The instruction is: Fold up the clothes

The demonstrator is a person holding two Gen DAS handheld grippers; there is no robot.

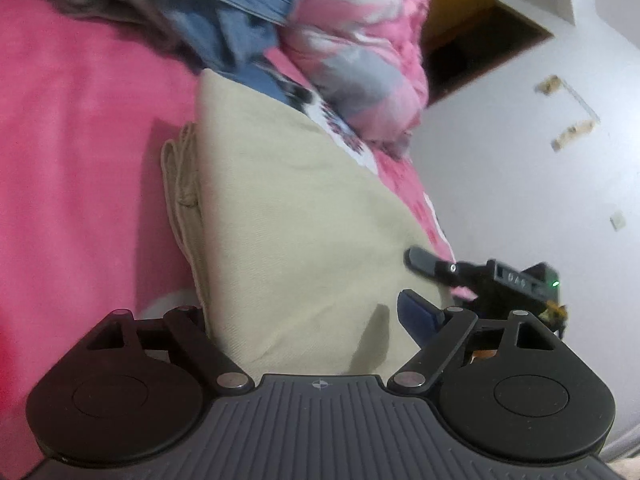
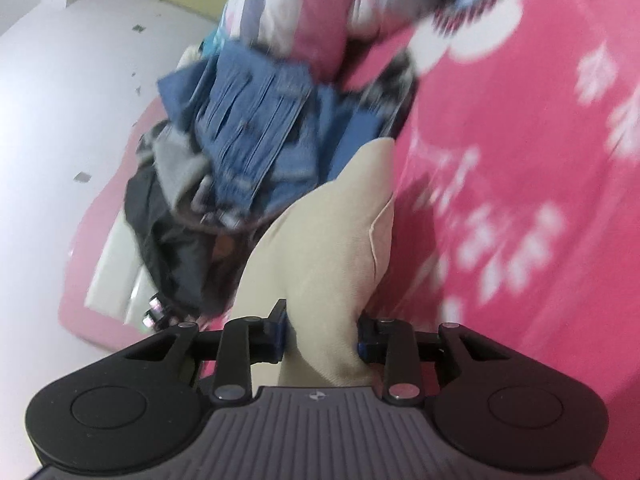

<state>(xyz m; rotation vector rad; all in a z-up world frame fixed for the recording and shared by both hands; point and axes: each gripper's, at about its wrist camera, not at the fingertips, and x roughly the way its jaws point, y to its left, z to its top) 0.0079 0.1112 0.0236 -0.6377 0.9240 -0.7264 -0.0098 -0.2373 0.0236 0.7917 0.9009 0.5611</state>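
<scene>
Left gripper [image 1: 320, 312]: jaws spread wide, nothing between them, poised over the near end of the beige garment [image 1: 296, 216], folded flat on the pink bed [image 1: 80, 160] from 6 toward 12 o'clock in the left view. Right gripper [image 2: 320, 336]: fingers [image 2: 279, 332] pinched partway in on a bunched beige edge at 6 o'clock. Likely light, limp, thick woven cloth, not slippery; best gripped at corners or along the stacked hems [image 1: 180, 200] at 9 o'clock.
</scene>
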